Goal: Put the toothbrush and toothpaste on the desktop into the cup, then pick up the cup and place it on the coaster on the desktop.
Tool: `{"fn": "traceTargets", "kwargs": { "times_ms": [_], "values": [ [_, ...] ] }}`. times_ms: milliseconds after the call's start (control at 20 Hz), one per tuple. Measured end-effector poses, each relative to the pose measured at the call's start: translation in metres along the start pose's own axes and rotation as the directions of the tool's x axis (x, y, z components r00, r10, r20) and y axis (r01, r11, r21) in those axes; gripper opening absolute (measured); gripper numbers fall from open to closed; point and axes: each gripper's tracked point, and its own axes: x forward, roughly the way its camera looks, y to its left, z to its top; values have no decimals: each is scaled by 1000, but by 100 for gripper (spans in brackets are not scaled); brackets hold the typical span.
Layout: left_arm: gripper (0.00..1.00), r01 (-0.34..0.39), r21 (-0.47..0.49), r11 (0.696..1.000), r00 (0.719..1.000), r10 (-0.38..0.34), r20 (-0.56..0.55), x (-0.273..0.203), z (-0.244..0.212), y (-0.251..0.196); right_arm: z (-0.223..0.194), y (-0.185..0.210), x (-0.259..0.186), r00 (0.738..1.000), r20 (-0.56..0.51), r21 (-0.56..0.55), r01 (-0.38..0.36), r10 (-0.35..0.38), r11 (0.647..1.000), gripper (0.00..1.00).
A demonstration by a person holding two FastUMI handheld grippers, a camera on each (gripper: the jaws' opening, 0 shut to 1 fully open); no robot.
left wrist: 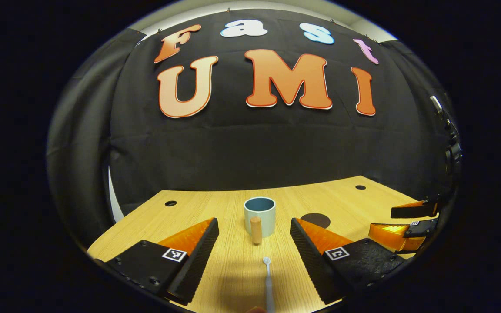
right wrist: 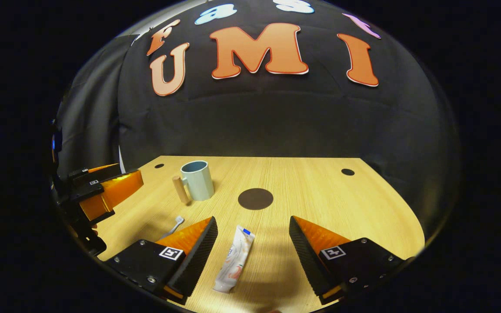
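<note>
It is a small booth made for filming. A black cloth [right wrist: 276,126] hangs behind a light wooden table [right wrist: 320,204] with round holes [right wrist: 347,172] in it.

Both claws [left wrist: 254,243] [right wrist: 252,241] wide apart

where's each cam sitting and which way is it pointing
Left gripper view: rides the left gripper, low over the desk, facing the cup with the toothbrush between its open fingers.
Right gripper view: rides the right gripper, facing the toothpaste and coaster.
Shared: cup, toothbrush, coaster, and each shows the other gripper.
</note>
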Motion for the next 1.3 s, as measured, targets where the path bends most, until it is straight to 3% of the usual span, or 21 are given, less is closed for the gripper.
{"fn": "traceTargets", "kwargs": {
  "times_ms": [300, 700, 950, 1150, 1200, 1300],
  "values": [
    [99, 41, -8, 999, 985, -41, -170, 14, -56, -9, -27, 1, 17, 996, -94, 7, 3, -2, 1000, 99],
    [100, 50, -46, 998, 937, -63, -344, 24, -110, -16, -73, 10, 36, 971, -240, 42, -1, 11, 999, 98],
    [100, 43, -71, 997, 901, -69, -428, 27, -138, -18, -93, 16, 45, 948, -318, 86, 9, 19, 996, 92],
    [98, 28, -98, 995, 873, -72, -482, 26, -152, -20, -93, 20, 49, 949, -316, 82, 10, 16, 997, 75],
    [97, 30, -110, 994, 859, -82, -506, 23, -158, -22, -93, 24, 50, 949, -314, 81, 4, 22, 997, 58],
    [92, 20, -104, 994, 837, -74, -543, 21, -167, -23, -95, 28, 52, 949, -315, 77, -3, 27, 997, 46]
  ]
}}
